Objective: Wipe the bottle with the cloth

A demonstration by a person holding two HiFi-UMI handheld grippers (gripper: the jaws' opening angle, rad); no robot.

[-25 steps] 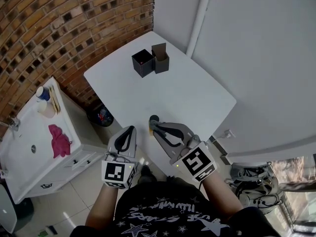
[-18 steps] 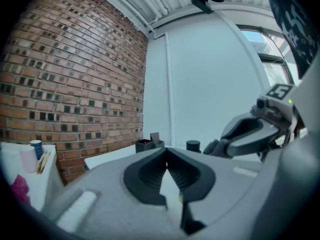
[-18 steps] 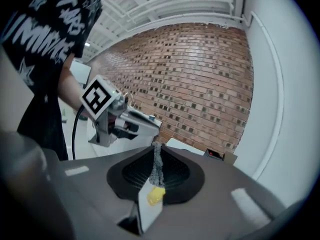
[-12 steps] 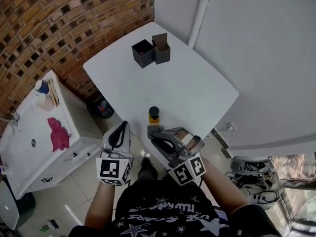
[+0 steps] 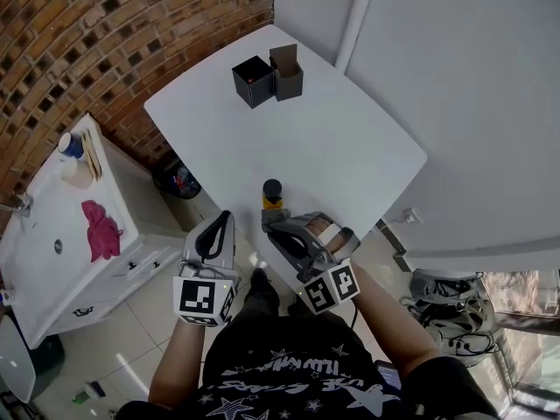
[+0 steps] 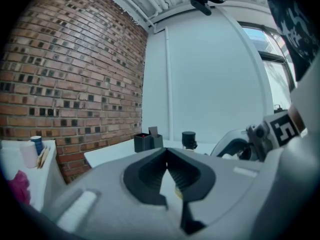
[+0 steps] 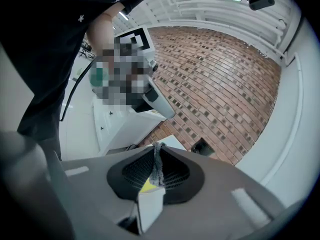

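Head view: bottle point(image 5: 272, 194) stands upright near the white table's point(image 5: 350, 147) 6 o'clock edge, with two dark boxes point(image 5: 254, 84) well apart at its 12 o'clock. Right gripper point(image 5: 269, 225) is just at the bottle's 6 o'clock, jaws clenched on a grey cloth point(image 7: 158, 165) strip. Left gripper point(image 5: 223, 222) is at 8 o'clock off the table, jaws pressed together on nothing; a pink rag point(image 5: 101, 230) lies on the white cabinet point(image 5: 48, 261) at 9 o'clock.

One table point(image 5: 367, 138) carries one bottle point(image 5: 273, 196) and two boxes, a black box point(image 5: 251, 83) and a flapped box point(image 5: 286, 77). There are two grippers, the left gripper point(image 5: 225, 218) and the right gripper point(image 5: 268, 224), and one grey cloth point(image 7: 157, 165) (plain only in the right gripper view). Beside the table are one sink point(image 5: 39, 274), one pink rag point(image 5: 101, 231) and one bin point(image 5: 178, 182).
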